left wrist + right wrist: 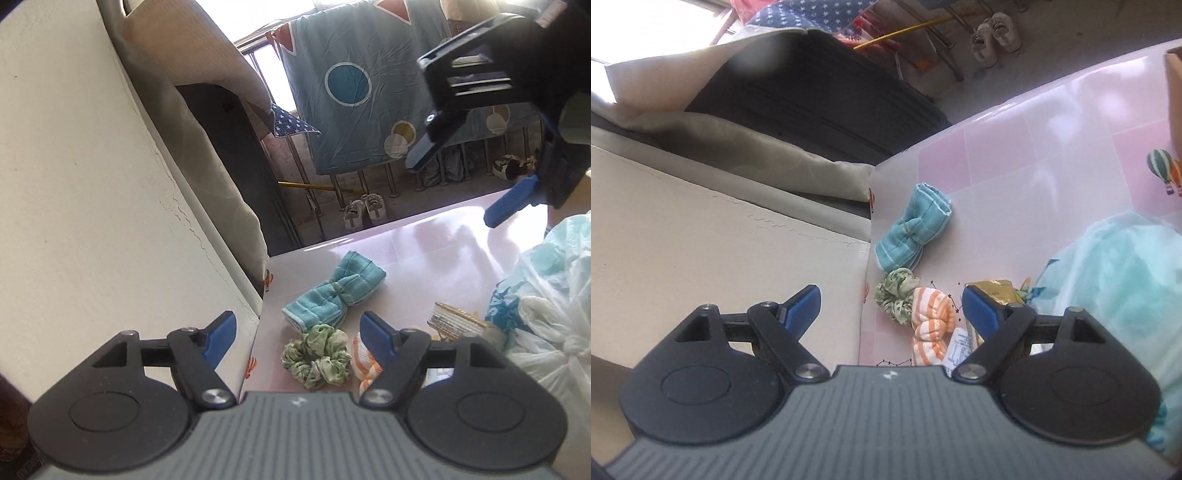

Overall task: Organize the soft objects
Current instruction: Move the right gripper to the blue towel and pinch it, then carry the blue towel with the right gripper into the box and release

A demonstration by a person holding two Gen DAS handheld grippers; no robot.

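A teal bow-shaped cloth (334,290) lies on the pink table (424,251) near its left edge, with a green scrunchie (316,356) just in front of it and an orange-and-white striped cloth (364,360) beside that. My left gripper (299,338) is open and empty, above the scrunchie. My right gripper (456,188) shows open and empty at the upper right, high above the table. In the right wrist view the teal cloth (912,227), scrunchie (895,293) and striped cloth (932,319) lie ahead of my open right gripper (892,308).
A white and teal plastic bag (546,295) fills the table's right side (1126,288). A gold packet (991,291) and small items lie beside it. A cream wall (92,203) runs along the left. A cardboard box corner (1174,103) stands at far right.
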